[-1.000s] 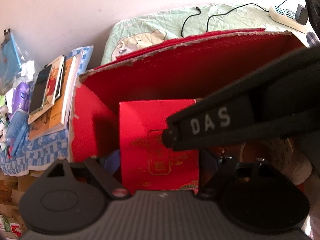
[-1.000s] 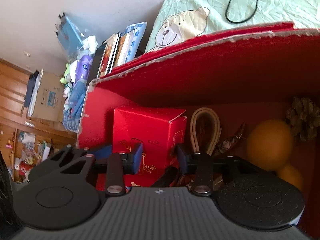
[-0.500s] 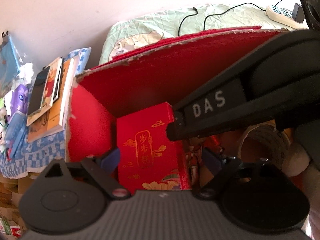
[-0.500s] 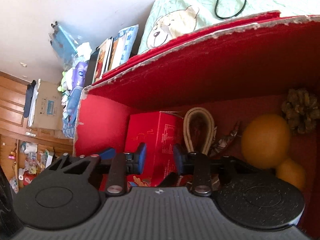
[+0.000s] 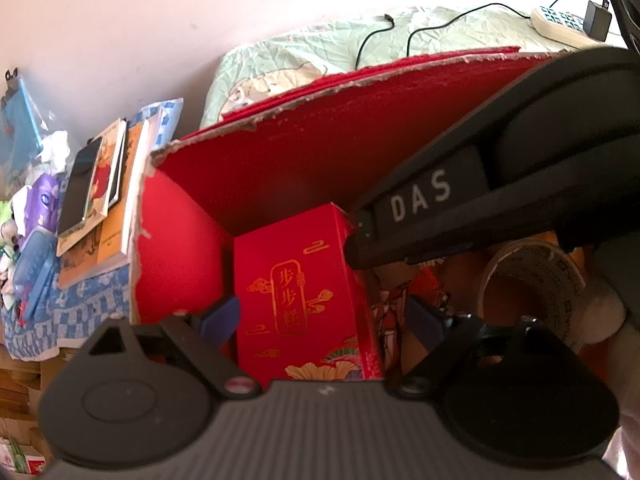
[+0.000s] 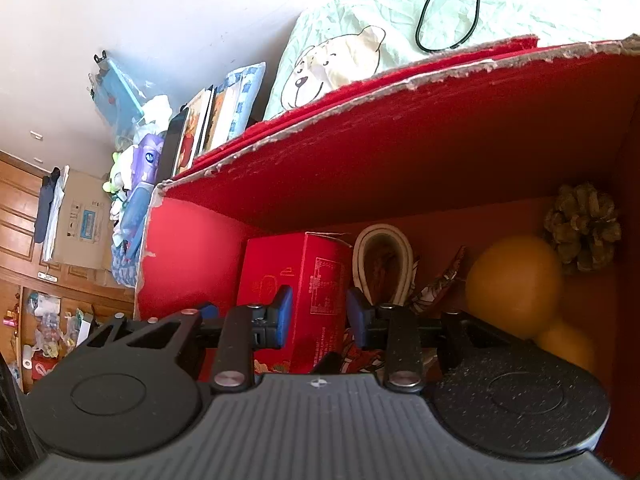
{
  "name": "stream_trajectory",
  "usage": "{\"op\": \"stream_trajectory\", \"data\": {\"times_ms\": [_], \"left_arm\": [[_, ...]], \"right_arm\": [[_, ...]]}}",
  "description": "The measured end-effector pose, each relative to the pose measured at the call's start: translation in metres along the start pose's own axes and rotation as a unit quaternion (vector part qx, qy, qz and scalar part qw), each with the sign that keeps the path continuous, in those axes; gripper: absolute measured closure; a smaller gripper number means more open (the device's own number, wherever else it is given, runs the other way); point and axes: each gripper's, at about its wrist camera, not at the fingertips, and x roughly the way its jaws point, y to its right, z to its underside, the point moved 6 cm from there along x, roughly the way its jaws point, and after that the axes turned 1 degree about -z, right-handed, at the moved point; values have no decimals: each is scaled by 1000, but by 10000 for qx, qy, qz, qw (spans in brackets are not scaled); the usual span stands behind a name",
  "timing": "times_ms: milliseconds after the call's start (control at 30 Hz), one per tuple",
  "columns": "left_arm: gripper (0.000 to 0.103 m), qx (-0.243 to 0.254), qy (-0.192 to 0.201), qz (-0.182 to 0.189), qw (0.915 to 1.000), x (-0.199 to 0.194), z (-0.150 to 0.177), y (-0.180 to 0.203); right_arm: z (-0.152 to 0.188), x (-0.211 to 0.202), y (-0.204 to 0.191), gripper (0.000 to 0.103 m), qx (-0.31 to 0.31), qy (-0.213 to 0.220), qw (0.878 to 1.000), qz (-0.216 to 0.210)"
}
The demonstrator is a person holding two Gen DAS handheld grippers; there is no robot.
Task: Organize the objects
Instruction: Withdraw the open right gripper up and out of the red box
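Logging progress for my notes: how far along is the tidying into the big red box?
Done: tape roll, oranges and pinecone lie in the red carton. In hand: the small red gift box stands upright between the right gripper's jaws. Left: books remain outside.

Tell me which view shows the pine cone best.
The right wrist view: the pine cone sits unobstructed in the red box's far right corner. The left wrist view shows none of it; the right gripper's body blocks that side.

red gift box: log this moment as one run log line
red gift box: upright in corner of red carton | right fingers: clamped on its narrow side | left fingers: open, straddling it
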Motion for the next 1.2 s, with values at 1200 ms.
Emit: {"op": "stream_trajectory", "data": {"times_ms": [1200], "left_arm": [[13, -33, -78, 112, 9999, -11, 6, 16]], "right_arm": [[-1, -34, 14, 69, 374, 869, 9951, 277]]}}
